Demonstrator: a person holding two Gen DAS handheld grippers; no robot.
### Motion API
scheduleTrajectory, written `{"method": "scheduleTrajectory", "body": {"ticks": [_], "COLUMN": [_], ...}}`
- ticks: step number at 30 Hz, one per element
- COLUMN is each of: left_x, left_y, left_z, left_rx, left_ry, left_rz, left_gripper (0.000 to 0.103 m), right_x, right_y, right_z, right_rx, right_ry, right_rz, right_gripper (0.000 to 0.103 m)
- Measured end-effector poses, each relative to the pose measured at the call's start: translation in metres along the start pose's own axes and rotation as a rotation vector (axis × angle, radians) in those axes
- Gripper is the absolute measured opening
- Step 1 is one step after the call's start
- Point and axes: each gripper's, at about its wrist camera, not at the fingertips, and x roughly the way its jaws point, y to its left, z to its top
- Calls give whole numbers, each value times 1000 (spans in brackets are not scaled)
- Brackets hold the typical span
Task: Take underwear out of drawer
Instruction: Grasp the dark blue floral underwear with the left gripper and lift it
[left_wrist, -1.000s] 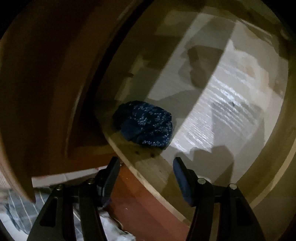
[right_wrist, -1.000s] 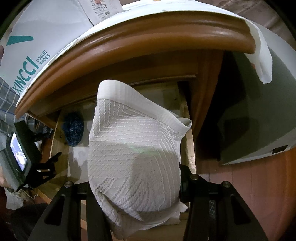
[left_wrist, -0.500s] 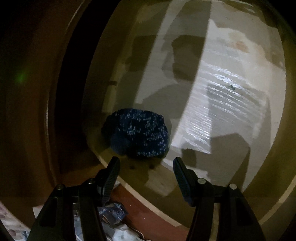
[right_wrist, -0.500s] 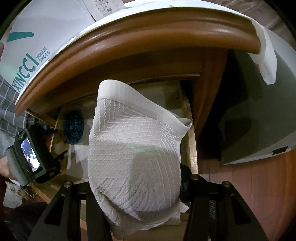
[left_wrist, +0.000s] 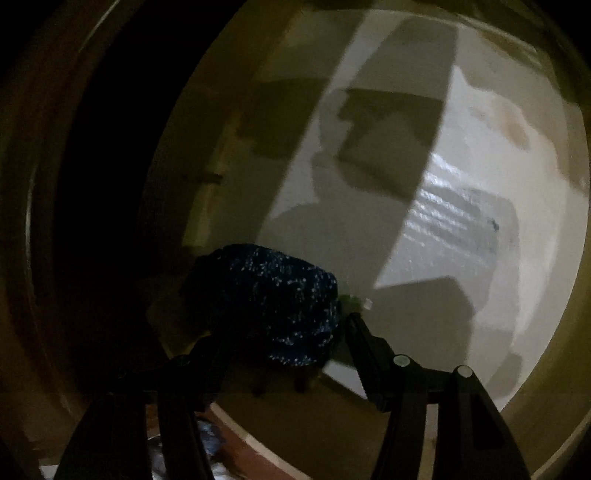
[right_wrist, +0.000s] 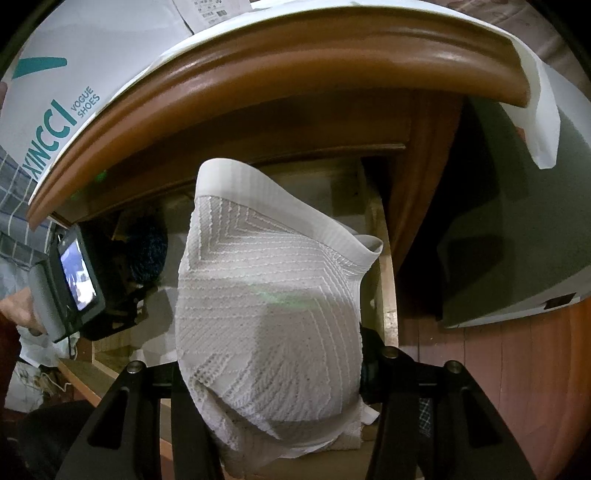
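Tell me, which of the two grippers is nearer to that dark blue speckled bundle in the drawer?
Left. The left gripper straddles the dark blue bundle, jaws closing around it. The right gripper stays off to the side, clamped on white underwear.

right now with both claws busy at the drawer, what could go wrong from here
1. The left claw is closing around the dark blue speckled bundle of underwear near the pale wooden drawer's shadowed front corner; the dim light could hide a partial pinch, so the bundle may slip when lifted.
2. The right claw holds white ribbed underwear that blocks much of its camera view, so it could bump the brown cabinet top edge.
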Motion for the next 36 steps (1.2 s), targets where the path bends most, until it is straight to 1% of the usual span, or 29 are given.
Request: {"method": "scheduleTrajectory", "body": {"ticks": [2,3,4,6,8,11,14,16,17,18,21,22,25,26,28,29,30,32,36], "left_x": [4,4,5,8,7,11,8,7,7,7,8,9,13,12,12,14,14,13,23], "left_y": [9,11,13,14,17,25,26,28,30,31,37,38,47,49,55,59,61,57,43], "left_z": [2,3,3,3,2,0,0,1,1,2,-1,-1,0,1,3,4,6,9,16], "left_rx": [-44,-57,-60,-63,-78,-107,-107,-119,-141,-155,-217,-231,-313,-354,-414,-428,-443,-430,-412], "left_ry": [3,-3,-6,-13,-20,-11,10,28,42,51,90,100,123,117,113,113,115,123,174], "left_rz": [-51,-63,-67,-72,-87,-144,-218,-284,-336,-367,-494,-510,-528,-532,-516,-503,-489,-473,-450], "left_gripper": [40,37,35,27,21,19,18,18,18,18,18,18,20,22,32,43,51,58,59], "right_x": [1,1,1,1,1,1,1,0,0,-1,-2,-2,-4,-4,-4,-5,-6,-7,-5], "right_y": [0,1,1,1,1,0,-1,-1,-1,-2,-3,-3,-6,-7,-8,-8,-8,-8,-10], "right_z": [0,1,1,1,1,2,3,3,3,3,4,5,6,6,6,6,6,6,8], "right_rx": [-3,-5,-6,-8,-9,-1,2,3,3,2,3,5,13,17,20,20,20,22,26], "right_ry": [3,3,4,7,8,9,8,9,9,9,10,10,11,12,12,13,14,14,16], "right_rz": [0,-1,-2,0,-1,2,2,4,4,4,8,10,18,21,26,28,29,31,32], "right_gripper": [46,46,46,46,46,47,47,47,47,47,47,47,47,47,47,48,48,48,48]}}
